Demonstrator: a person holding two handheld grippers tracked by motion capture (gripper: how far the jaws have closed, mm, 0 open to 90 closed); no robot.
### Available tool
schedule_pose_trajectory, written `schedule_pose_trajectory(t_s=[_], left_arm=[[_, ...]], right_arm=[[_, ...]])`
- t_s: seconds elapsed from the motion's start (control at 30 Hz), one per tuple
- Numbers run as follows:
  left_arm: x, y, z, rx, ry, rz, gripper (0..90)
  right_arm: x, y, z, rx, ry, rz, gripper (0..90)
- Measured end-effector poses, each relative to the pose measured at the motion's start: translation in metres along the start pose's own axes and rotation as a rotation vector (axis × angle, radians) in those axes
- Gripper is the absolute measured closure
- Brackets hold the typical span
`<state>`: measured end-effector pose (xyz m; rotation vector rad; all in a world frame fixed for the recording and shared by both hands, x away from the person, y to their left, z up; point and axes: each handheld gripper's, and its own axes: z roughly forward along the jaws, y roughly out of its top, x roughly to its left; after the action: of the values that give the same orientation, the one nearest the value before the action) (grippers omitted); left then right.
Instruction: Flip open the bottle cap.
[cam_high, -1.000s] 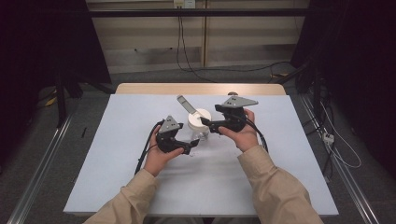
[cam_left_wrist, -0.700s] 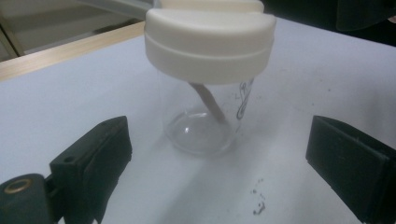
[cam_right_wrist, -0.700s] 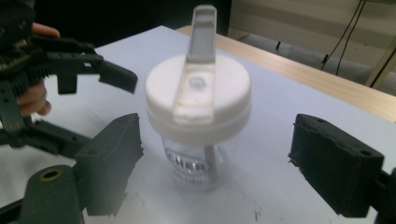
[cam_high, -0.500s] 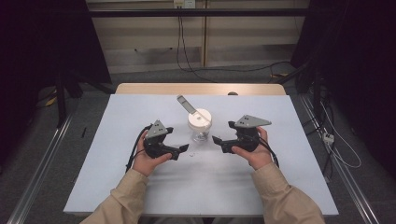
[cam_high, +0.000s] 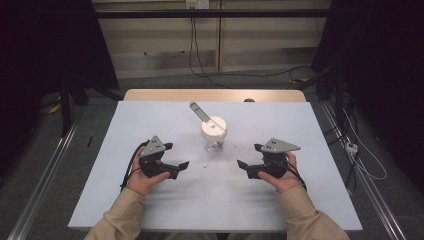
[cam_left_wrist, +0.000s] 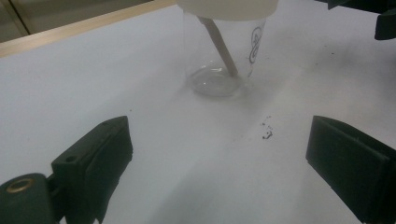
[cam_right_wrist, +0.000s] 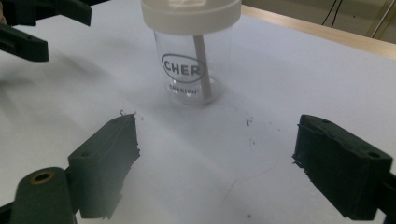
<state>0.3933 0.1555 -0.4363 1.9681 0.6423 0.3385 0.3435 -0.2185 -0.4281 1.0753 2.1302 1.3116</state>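
Left gripper view: the left gripper (cam_left_wrist: 219, 154) has its two black jaws spread wide with nothing between them, only bare white table (cam_left_wrist: 70, 84) and a few dark specks (cam_left_wrist: 267, 133). Ahead of the gap stands the clear cup (cam_left_wrist: 224, 51), upright, its pale lid on top and a stick (cam_left_wrist: 219, 44) slanting down to the bottom of the glass. The right gripper view gives the mirror picture: the right gripper (cam_right_wrist: 215, 163) also has its jaws wide apart and empty, the cup's printed side facing it.

In the high view both grippers rest low on the white table, each held in a hand, the left gripper (cam_high: 177, 169) and right gripper (cam_high: 245, 168) pointing inward at the cup (cam_high: 214, 136) from either side but well apart from it. The cup sits between them, toward the far middle of the table, the stick's flat end (cam_high: 199, 111) poking out over the lid (cam_high: 214, 127).

The cup standing free and capped, with both pairs of jaws empty and aimed at it, suggests the work on it is finished or paused, the hands parked at a neutral distance.
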Motion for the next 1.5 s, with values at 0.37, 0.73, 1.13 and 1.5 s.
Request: schedule_pose_trajectory(t_s=[0.37, 0.73, 1.13, 1.5], left_arm=[[0.006, -0.014, -0.02, 0.013, 0.018, -0.014, 6.6], [0.012, -0.025, -0.038, 0.019, 0.028, -0.021, 6.6], [0.019, -0.035, -0.056, 0.017, 0.046, -0.043, 6.8], [0.02, -0.038, -0.061, 0.01, 0.058, -0.056, 6.9]], right_arm=[[-0.004, -0.021, -0.02, -0.009, -0.027, 0.014, 12.6], [-0.006, -0.034, -0.036, -0.007, -0.029, 0.015, 11.9], [-0.012, -0.047, -0.053, -0.012, -0.059, 0.035, 11.9], [-0.017, -0.051, -0.055, -0.013, -0.065, 0.044, 11.9]])
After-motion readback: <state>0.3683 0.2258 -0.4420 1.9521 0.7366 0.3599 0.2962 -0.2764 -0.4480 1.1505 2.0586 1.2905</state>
